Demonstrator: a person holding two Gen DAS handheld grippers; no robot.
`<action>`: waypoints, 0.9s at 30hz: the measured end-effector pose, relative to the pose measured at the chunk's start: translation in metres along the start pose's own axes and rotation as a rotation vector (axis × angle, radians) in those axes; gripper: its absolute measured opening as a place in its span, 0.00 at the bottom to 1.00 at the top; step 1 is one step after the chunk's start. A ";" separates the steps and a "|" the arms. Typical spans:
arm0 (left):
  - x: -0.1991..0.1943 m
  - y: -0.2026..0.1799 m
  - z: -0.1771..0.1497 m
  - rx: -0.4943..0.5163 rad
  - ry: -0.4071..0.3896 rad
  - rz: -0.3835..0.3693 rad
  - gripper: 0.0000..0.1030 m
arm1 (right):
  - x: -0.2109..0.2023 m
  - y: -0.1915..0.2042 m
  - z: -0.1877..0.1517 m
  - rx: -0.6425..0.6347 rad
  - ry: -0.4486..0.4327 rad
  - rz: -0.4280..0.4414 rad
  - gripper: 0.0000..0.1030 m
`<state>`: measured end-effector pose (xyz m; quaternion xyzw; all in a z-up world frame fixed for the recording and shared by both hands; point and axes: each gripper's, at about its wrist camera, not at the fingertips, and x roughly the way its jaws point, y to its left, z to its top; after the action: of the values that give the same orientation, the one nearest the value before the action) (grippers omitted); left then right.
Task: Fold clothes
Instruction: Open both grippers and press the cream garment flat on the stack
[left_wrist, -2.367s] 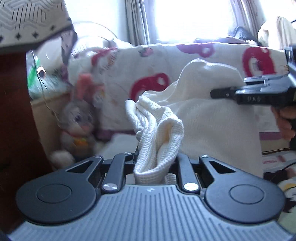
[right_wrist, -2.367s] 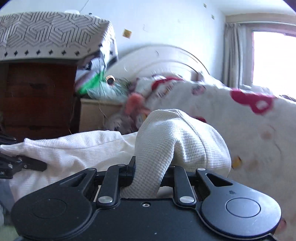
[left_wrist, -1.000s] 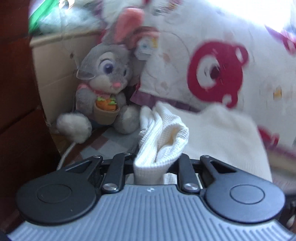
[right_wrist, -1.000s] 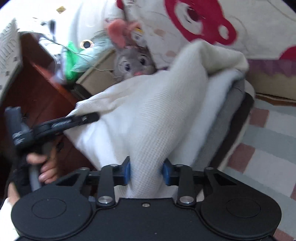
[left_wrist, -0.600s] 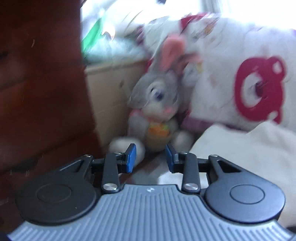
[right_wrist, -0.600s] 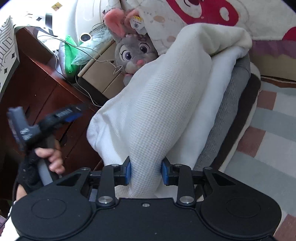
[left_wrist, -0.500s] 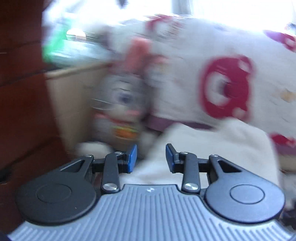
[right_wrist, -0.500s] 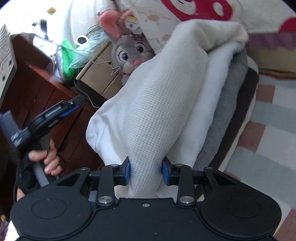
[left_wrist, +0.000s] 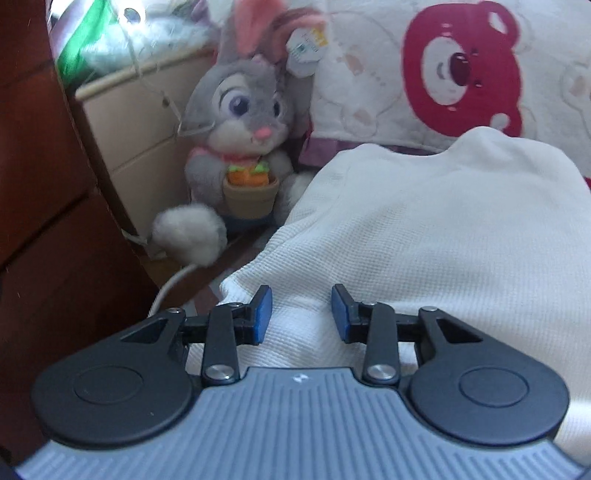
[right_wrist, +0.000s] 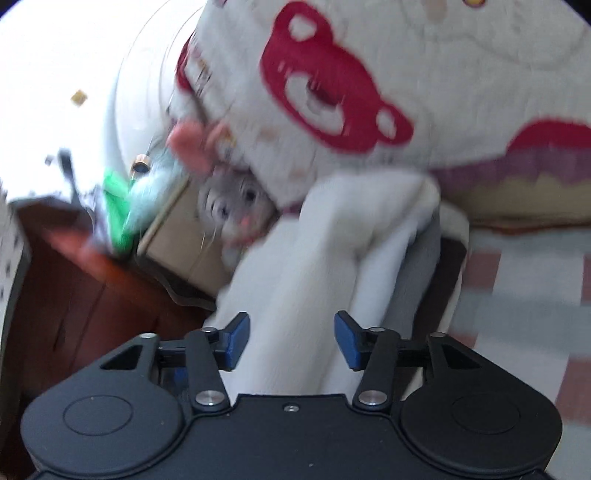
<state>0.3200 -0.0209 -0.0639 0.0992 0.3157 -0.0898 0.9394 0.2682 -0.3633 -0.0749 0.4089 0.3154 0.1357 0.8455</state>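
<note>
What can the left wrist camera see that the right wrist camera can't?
Only the left view shows the plush rabbit's carrot pot and its ear tag sharply. Only the right view shows the grey and dark folded clothes stacked under the white garment, plus the striped rug. Both show the white garment, the rabbit, the bear-print blanket, and an open gripper: left gripper, right gripper.

Left claw (left_wrist: 301, 314) sits low and level, its blue-padded fingers (left_wrist: 263, 313) spread apart with nothing pinched between them. Right claw (right_wrist: 291, 339) is parted wider, blue pads (right_wrist: 236, 345) well clear of each other, gripping nothing; its view is smeared with motion blur.
</note>
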 end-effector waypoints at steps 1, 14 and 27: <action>0.001 0.001 -0.001 -0.005 0.001 -0.002 0.34 | 0.007 -0.004 0.007 0.022 0.003 0.007 0.59; -0.002 0.014 -0.008 -0.035 0.003 -0.057 0.35 | 0.087 -0.039 0.074 0.166 -0.030 -0.034 0.56; -0.001 0.014 -0.006 -0.045 0.007 -0.071 0.35 | 0.096 -0.004 0.090 -0.319 -0.108 -0.299 0.36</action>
<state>0.3189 -0.0052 -0.0663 0.0673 0.3242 -0.1155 0.9365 0.3991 -0.3738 -0.0767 0.2255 0.3015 0.0350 0.9258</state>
